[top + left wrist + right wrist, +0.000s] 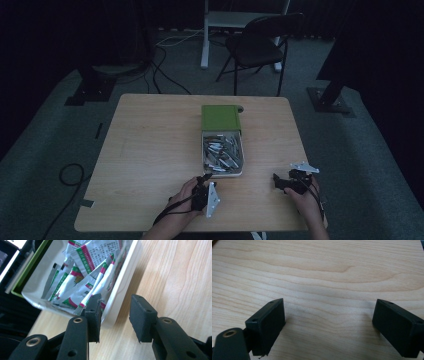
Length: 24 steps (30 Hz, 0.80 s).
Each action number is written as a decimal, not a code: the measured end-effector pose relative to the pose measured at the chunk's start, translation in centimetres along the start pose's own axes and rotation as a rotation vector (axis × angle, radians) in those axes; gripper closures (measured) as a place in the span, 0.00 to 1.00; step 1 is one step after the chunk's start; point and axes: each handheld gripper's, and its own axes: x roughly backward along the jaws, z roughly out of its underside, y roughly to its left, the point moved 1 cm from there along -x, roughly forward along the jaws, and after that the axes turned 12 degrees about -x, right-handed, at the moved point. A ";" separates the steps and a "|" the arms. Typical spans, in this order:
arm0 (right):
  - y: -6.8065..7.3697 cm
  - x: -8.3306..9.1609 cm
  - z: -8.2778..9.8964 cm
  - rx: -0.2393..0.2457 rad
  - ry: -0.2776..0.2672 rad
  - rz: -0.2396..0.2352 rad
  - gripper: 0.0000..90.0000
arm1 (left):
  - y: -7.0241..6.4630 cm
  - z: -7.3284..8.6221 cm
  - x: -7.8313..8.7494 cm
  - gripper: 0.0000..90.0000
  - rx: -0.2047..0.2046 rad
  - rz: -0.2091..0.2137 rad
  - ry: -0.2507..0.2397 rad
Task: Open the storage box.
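Left fingers part at box corner, no sachet held

Desk (150, 150): light wood, bare around both grippers, plenty of room to either side; its near edge runs just behind the hands.

Box (222, 145): white tray with green lid folded back at the far end, ahead of the left fingers. In the left gripper view its near corner (110, 315) sits just beyond the fingertips, rim partly behind one finger (93, 315).

Sachets (82, 287): white packets with green and red bands, heaped loose inside the box, some leaning on the near wall.

Left gripper (115, 317): fingers apart by a modest gap, nothing between them, bare desk visible through the gap. Seen from the high view (205, 179) it points at the box's near end.

Right gripper (328, 327): fingers wide apart, nothing held, bare desk below; well to the side of the box (281, 182).

Step, as I read it: approach for picking a sachet, not yet gripped. Next move likely needs the left fingers lifted over the rim, then down onto one packet edge. The rim is the obstacle; the tray may slide if nudged.
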 end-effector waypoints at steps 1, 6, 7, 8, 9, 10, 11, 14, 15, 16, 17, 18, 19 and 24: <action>0.0 0.0 0.0 0.000 0.000 0.000 0.12 | 0.3 0.3 0.3 0.70 0.033 0.003 -0.009; 0.0 0.0 0.0 0.000 0.000 0.000 0.12 | 1.3 1.3 1.1 0.70 0.131 0.020 -0.030; 0.0 0.0 0.0 0.000 0.000 0.000 0.12 | 1.3 1.3 1.1 0.70 0.131 0.020 -0.030; 0.0 0.0 0.0 0.000 0.000 0.000 0.12 | 1.7 1.8 1.4 0.70 0.187 0.026 -0.044; 0.0 0.0 0.0 0.000 0.000 0.000 0.12 | 1.7 1.8 1.4 0.70 0.187 0.026 -0.044; 0.0 0.0 0.0 0.000 0.000 0.000 0.12 | 2.1 2.5 1.6 0.70 0.227 0.035 -0.051; 0.0 0.0 0.0 0.000 0.000 0.000 0.12 | 2.1 2.5 1.6 0.70 0.227 0.035 -0.051; 0.0 0.0 0.0 0.000 0.000 0.000 0.12 | 2.9 3.8 2.0 0.70 0.306 0.033 -0.064; 0.0 0.0 0.0 0.000 0.000 0.000 0.12 | 2.9 3.8 2.0 0.70 0.306 0.033 -0.064; 0.0 0.0 0.0 0.000 0.000 0.000 0.12 | 2.9 3.8 2.0 0.70 0.306 0.033 -0.064; 0.0 0.0 0.0 0.000 0.000 0.000 0.12 | 3.3 4.8 2.0 0.70 0.368 0.037 -0.062; 0.0 0.0 0.0 0.000 0.000 0.000 0.12 | 3.4 5.2 2.0 0.70 0.389 0.045 -0.053; 0.0 0.0 0.0 0.000 0.000 0.000 0.12 | 3.5 5.6 2.0 0.69 0.403 0.048 -0.046; 0.0 0.0 0.0 0.000 0.000 0.000 0.12 | 3.8 7.1 2.1 0.69 0.475 0.050 -0.037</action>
